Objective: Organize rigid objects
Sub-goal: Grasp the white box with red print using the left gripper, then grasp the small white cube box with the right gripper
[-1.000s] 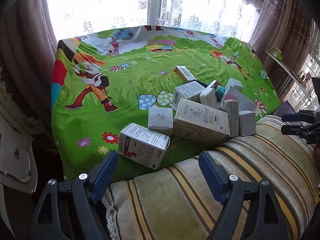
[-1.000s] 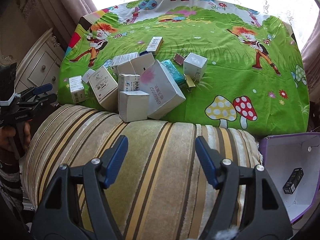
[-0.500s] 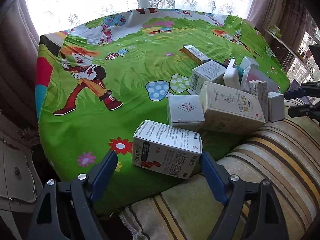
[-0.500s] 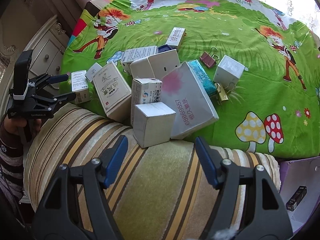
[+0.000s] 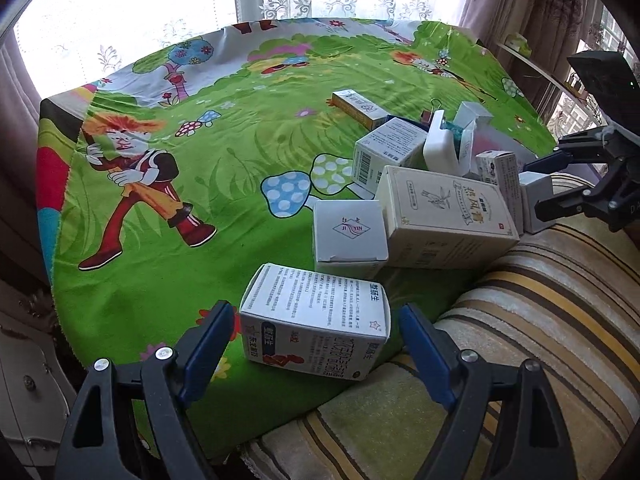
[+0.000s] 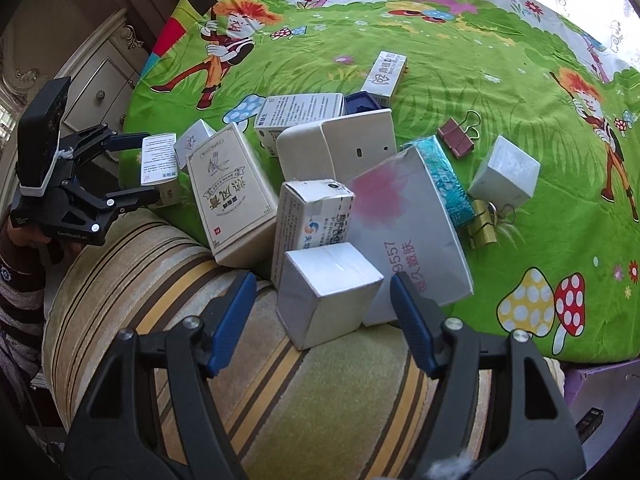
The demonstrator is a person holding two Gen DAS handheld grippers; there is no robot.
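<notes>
Several cardboard boxes lie in a pile on the green cartoon tablecloth (image 5: 168, 208). My left gripper (image 5: 316, 340) is open, its blue pads on either side of a white box with red print (image 5: 316, 326), not touching. It also shows in the right wrist view (image 6: 142, 168) around that box (image 6: 159, 166). My right gripper (image 6: 324, 312) is open around a plain white cube box (image 6: 326, 290) at the pile's near edge; it shows in the left wrist view (image 5: 540, 184) too. A cream box with a bird drawing (image 5: 448, 216) and a small JI YIN box (image 5: 350, 232) lie between.
A striped cushion (image 6: 280, 400) runs along the near table edge. A large pink-printed box (image 6: 408, 232), a white device (image 6: 340, 148), binder clips (image 6: 458, 136) and a grey cube (image 6: 506, 172) lie beyond. A purple box (image 6: 596, 400) sits lower right. A cabinet (image 6: 96, 92) stands left.
Both grippers have moved forward and down towards the pile. The red-print box now sits between my left pads, and the white cube sits between my right pads.
</notes>
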